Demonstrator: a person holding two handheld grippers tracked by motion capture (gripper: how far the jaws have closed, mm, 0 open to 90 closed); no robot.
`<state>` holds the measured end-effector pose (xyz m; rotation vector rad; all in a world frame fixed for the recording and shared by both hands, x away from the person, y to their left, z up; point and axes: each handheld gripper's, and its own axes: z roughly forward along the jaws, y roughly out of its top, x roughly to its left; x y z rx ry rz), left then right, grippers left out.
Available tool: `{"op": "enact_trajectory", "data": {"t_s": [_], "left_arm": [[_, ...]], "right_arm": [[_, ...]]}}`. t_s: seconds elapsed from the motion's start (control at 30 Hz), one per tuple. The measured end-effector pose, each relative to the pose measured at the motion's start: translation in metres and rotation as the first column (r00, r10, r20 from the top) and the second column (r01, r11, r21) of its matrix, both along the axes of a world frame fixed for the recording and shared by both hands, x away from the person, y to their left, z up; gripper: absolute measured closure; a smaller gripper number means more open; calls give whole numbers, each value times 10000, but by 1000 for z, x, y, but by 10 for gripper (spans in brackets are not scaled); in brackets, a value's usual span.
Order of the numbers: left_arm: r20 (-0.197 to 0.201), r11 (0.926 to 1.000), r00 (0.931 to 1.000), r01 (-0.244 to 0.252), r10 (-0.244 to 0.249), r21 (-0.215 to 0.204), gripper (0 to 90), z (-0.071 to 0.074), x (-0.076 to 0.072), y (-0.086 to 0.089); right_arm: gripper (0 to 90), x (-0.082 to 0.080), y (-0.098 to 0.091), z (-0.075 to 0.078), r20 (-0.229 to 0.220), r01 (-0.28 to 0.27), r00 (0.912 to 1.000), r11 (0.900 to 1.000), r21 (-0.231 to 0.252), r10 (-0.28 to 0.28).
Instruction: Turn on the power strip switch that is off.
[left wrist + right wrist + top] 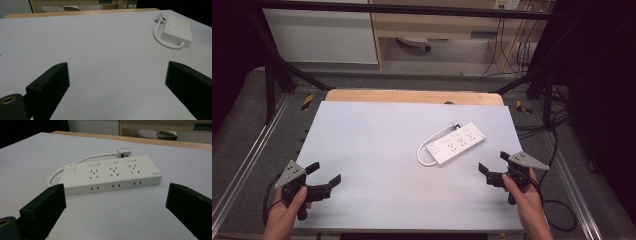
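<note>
On the table's right half lies the power strip, judged rigid and light, best gripped across its long sides; left gripper and right gripper both gape, empty.

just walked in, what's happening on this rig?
A person holds a hand-held gripper in each hand at the near edge of the table. Both the left hand-held gripper and the right one are open and grip nothing. A white power strip with its cord looped beside it lies untouched on the table, nearer the right one.
</note>
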<state>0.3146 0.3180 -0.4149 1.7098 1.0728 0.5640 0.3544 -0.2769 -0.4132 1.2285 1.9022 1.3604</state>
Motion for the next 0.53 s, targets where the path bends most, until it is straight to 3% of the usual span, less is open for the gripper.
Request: {"op": "enact_trajectory", "data": {"t_s": [0.33, 0.43, 0.53], "left_arm": [[17, 10000, 10000, 50, -50, -23, 54, 1, 0, 0], [19, 10000, 10000, 64, -64, -30, 54, 1, 0, 0], [47, 9999, 9999, 92, -92, -41, 54, 1, 0, -1]], "right_arm": [[41, -8, -3, -21, -142, -16, 9999, 9992, -405, 10], [41, -8, -2, -27, -340, -66, 9994, 9986, -526, 48], [41, -5, -2, -34, -677, -24, 9977, 9955, -942, -40]]}}
